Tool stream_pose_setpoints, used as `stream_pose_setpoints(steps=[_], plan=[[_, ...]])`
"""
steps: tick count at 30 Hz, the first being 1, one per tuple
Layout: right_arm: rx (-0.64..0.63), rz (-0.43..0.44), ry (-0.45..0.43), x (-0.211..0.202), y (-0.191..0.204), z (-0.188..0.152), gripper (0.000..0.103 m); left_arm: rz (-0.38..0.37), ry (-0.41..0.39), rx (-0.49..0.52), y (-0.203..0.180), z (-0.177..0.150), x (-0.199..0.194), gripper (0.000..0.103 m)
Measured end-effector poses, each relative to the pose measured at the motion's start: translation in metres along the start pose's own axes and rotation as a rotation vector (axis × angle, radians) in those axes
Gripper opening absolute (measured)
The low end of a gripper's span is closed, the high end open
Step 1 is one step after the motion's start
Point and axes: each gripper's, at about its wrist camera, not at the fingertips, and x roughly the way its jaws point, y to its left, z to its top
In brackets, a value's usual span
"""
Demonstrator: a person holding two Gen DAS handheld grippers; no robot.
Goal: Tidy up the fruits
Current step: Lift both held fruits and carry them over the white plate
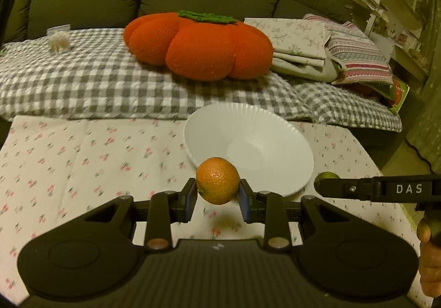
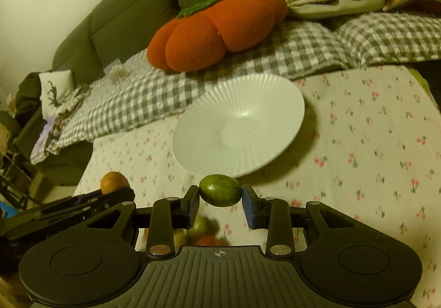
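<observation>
My left gripper point(image 1: 217, 193) is shut on an orange tangerine point(image 1: 218, 180) and holds it above the cloth, just before the near rim of a white ribbed bowl point(image 1: 273, 148). My right gripper point(image 2: 220, 199) is shut on a green fruit point(image 2: 220, 190), held above the table in front of the same bowl point(image 2: 242, 120). The bowl holds nothing. The right gripper also shows in the left wrist view point(image 1: 319, 185), to the right of the bowl. The left gripper with its tangerine point(image 2: 114, 182) shows at the left of the right wrist view.
The table has a cherry-print cloth point(image 1: 82, 159). More fruits, green and red point(image 2: 204, 233), lie under the right gripper. Behind the table stands a green sofa with a checked blanket point(image 1: 82, 82), an orange pumpkin cushion point(image 1: 198, 43) and folded linens point(image 1: 303, 43).
</observation>
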Motion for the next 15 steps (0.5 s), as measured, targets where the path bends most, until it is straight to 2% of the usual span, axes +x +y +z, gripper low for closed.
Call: stream_pose_setpoints(steps=[8,12,15], plan=[[-0.014,-0.019,-0.056,0.018,-0.014,0.023,0.033,-0.042,-0.033,0.062,-0.008,0.009,0.040,0.030],[-0.094,-0.029,-0.100,0.030,-0.014,0.025,0.033,-0.055,-0.050,0.106,-0.008,0.013,0.055,0.030],[-0.194,-0.068,-0.125,0.039,-0.008,0.021,0.033,-0.063,-0.045,0.108,-0.006,0.015,0.065,0.030]])
